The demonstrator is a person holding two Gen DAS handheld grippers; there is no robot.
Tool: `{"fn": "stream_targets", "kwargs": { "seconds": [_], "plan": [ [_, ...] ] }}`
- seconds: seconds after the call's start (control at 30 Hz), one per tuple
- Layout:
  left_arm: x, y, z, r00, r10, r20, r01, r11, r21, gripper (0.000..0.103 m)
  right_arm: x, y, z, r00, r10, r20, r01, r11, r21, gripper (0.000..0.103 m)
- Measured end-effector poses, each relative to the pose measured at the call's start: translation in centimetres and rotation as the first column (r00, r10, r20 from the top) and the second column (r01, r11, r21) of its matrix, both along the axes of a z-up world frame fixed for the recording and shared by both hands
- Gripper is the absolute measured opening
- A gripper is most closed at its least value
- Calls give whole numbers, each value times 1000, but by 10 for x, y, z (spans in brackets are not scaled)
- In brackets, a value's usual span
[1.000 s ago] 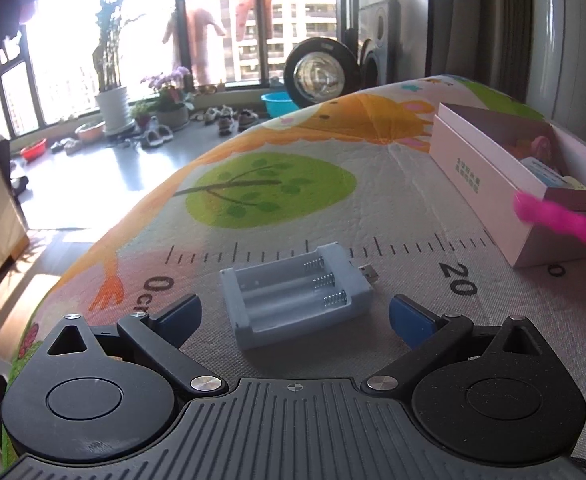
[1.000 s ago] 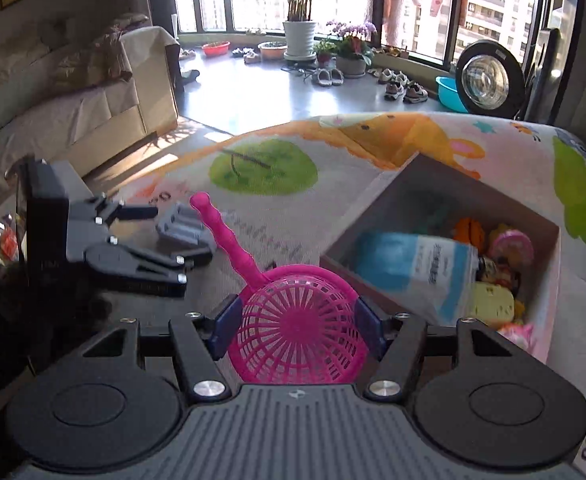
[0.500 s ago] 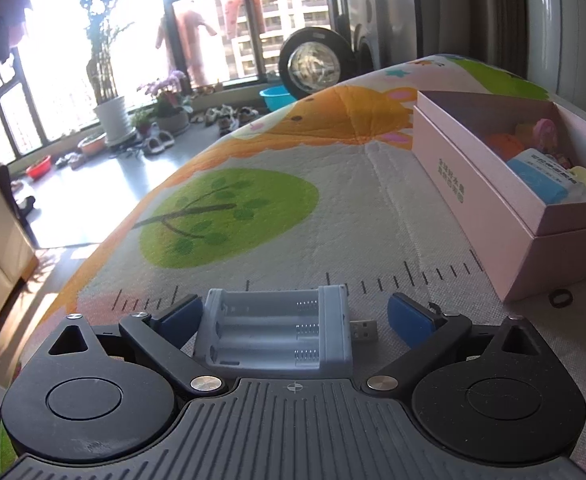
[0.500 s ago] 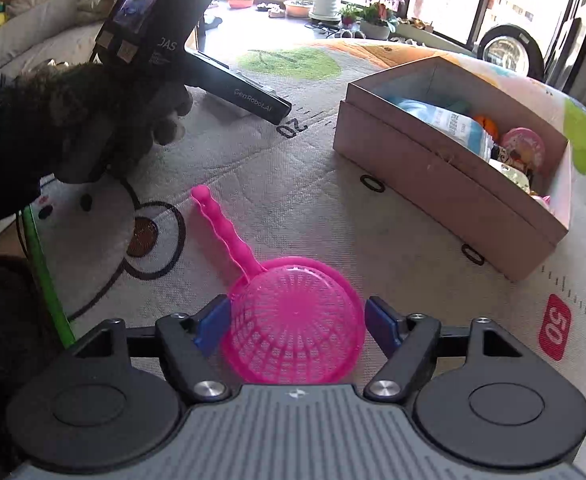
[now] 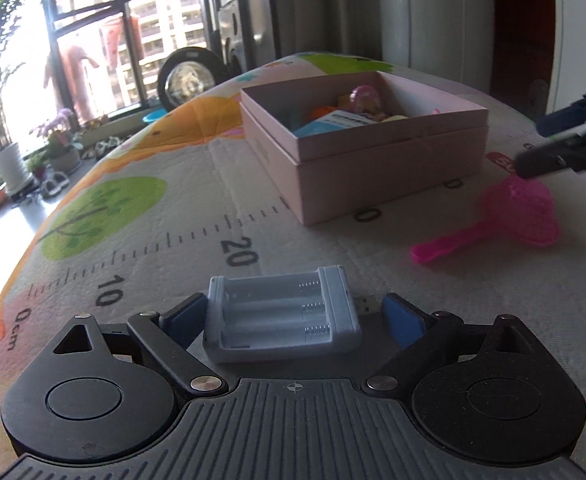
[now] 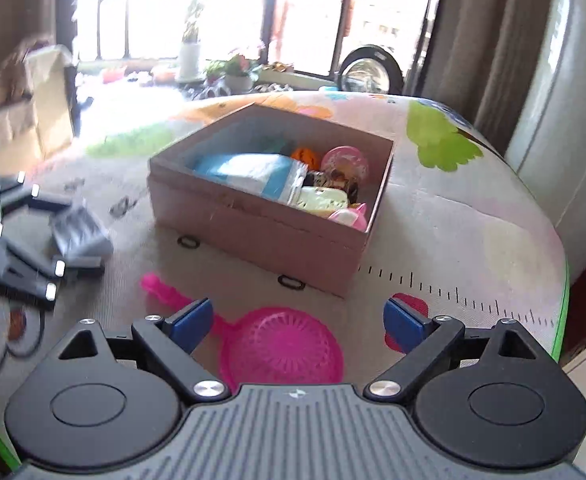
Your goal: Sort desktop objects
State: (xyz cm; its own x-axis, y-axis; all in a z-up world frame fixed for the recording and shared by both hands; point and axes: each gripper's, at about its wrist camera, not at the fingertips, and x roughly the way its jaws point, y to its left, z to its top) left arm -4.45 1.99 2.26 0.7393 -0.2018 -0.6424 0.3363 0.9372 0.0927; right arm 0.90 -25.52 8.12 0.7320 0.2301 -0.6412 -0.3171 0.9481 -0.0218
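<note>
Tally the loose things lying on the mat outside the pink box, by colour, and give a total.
Pink: 1, the strainer scoop, lying between the open fingers of the right tool.
Grey: 1, the battery holder, lying between the open fingers of the left tool.
Total: 2 on the mat outside the box.

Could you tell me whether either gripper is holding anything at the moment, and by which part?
Nothing is held: the grey plastic battery case and pink plastic strainer lie between open fingers.
</note>
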Motion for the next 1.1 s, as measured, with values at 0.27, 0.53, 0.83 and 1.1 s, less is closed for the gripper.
{"fn": "stream_targets", "kwargs": {
  "seconds": [0.27,0.53,0.83,1.1],
  "plan": [
    [-6,-4,-3,1000,26,6,-26,1000,-5,101,63,13,-12,993,-56,-104,65,994,92,86],
    [-8,1,7,998,57,35,-56,998,-39,101,43,9,-14,997,-56,-55,57,998,18,85],
    [11,-75,25,956,-293,20,294,955,-35,102,-23,-40,-16,989,-99,-113,113,987,119,87],
    [25,-103,4,922,-373,-102,369,928,-54,102,-18,-38,-38,988,-69,-139,78,995,59,60]
  ]
}}
